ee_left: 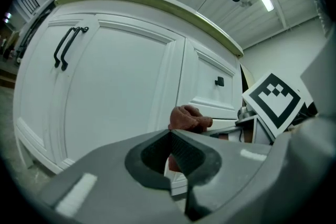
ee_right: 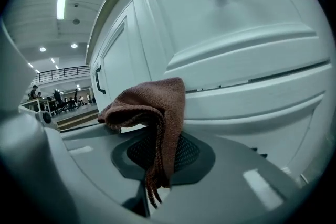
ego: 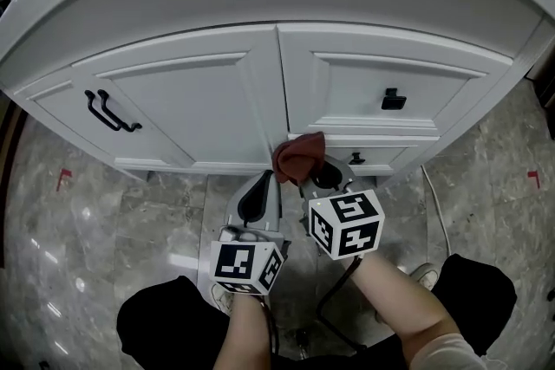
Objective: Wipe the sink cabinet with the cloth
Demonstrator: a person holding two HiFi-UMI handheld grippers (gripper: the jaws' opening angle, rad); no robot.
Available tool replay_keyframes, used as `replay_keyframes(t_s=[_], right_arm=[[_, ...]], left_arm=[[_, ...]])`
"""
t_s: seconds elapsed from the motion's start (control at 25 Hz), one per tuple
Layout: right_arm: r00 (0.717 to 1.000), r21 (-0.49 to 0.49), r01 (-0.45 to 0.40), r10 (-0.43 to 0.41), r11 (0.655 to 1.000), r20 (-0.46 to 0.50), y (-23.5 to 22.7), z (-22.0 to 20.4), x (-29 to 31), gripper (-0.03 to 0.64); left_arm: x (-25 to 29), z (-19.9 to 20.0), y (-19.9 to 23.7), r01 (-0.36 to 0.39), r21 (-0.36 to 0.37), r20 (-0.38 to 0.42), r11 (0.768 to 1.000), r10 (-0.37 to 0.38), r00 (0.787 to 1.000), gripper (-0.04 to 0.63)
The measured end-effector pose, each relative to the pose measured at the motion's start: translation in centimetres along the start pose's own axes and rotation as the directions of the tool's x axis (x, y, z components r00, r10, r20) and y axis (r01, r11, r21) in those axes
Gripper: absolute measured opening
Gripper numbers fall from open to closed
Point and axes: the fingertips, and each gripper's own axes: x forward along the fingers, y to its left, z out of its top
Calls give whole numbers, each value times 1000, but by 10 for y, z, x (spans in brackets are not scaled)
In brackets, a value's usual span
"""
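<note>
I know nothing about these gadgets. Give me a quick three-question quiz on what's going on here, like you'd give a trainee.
1. Which hand's tool holds the brown cloth? A) the left one B) the right one C) neither
2. True or false: the left gripper has its jaws together with nothing between them.
3. Fill in the missing word: the left door of the white sink cabinet carries a long black ____.

Key
1. B: the right gripper is shut on the cloth, up near the cabinet front.
2. True.
3. handle
</note>
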Motion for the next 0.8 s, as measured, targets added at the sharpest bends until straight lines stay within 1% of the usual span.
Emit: replay_keyframes(t_s=[0.32, 0.56, 0.8], right_arm=[[1000, -32, -22, 22, 999, -11, -1, -3, 7, 81], [1000, 6, 18, -18, 1000, -7, -25, -5, -6, 81], [995, 51, 100, -100, 994, -9, -63, -8, -26, 80]], left_arm=[[5, 2, 3, 1, 2, 6, 1000, -1, 1000, 0], [11, -1, -9, 24, 4, -4, 1000, -24, 1000, 0], [16, -2, -27, 56, 6, -10, 998, -56, 998, 0]])
